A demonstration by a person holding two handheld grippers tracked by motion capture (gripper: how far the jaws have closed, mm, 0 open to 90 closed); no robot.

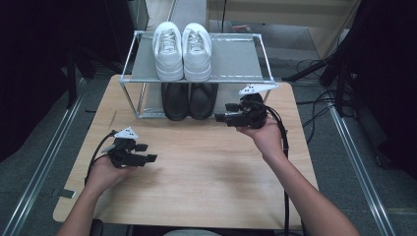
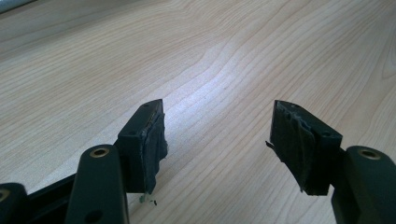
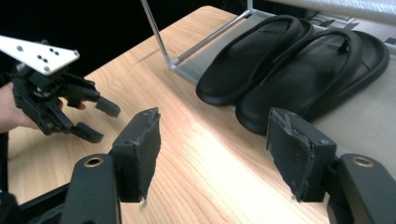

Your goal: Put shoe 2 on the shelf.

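A pair of white sneakers (image 1: 182, 50) stands on the top shelf of a metal shoe rack (image 1: 231, 59) at the table's far side. A pair of black slippers (image 1: 189, 101) lies on the lower shelf, their heels toward me, and the same black slippers (image 3: 289, 65) lie ahead of the right jaws. My left gripper (image 1: 146, 152) is open above bare wood at the left, jaws pointing right. My right gripper (image 1: 220, 117) is open just right of the slippers, jaws pointing left, nothing between them. The left gripper (image 3: 95, 119) also appears far off in the right gripper view.
The wooden table (image 1: 206, 167) has bare room across its middle and front. Rack legs (image 1: 129, 98) stand on the table's far half. Cables (image 1: 285, 162) trail from each gripper along the forearms. Grey floor and metal rails flank the table.
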